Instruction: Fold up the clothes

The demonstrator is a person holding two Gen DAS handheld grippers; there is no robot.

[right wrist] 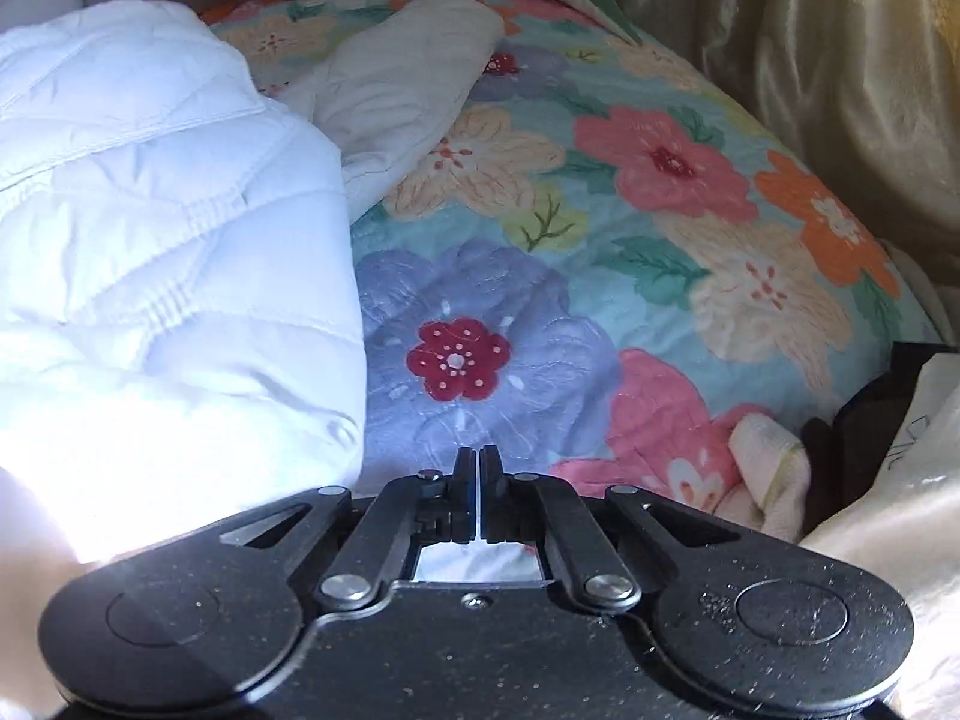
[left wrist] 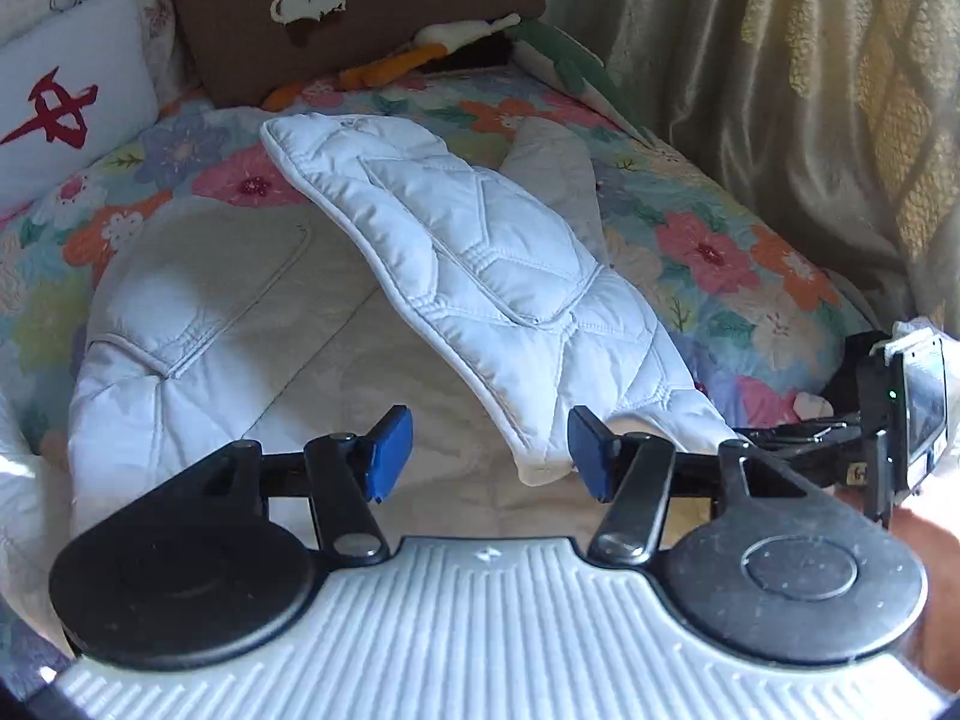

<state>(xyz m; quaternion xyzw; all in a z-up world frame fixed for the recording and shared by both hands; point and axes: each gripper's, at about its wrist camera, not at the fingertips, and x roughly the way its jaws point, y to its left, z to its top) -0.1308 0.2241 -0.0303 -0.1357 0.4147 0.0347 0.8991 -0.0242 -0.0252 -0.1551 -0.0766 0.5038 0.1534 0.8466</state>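
A white quilted jacket (left wrist: 180, 324) lies opened on the floral bedspread (left wrist: 708, 252), its cream lining facing up. One front panel (left wrist: 480, 252) is lifted and hangs in the air, its lower corner beside the blue pads of my left gripper (left wrist: 489, 456), which is open and empty. The right gripper (left wrist: 840, 438) shows at the right edge, holding that panel's hem. In the right wrist view, my right gripper (right wrist: 478, 468) is shut on white jacket fabric, with the jacket (right wrist: 168, 252) bulking at left. A sleeve (right wrist: 408, 78) lies behind.
A brown cushion (left wrist: 354, 6) and a white pillow with a red character (left wrist: 66, 96) stand at the head of the bed. Beige curtains (left wrist: 810, 90) hang along the right. Dark items and a cloth (right wrist: 774, 468) lie at the bed's right edge.
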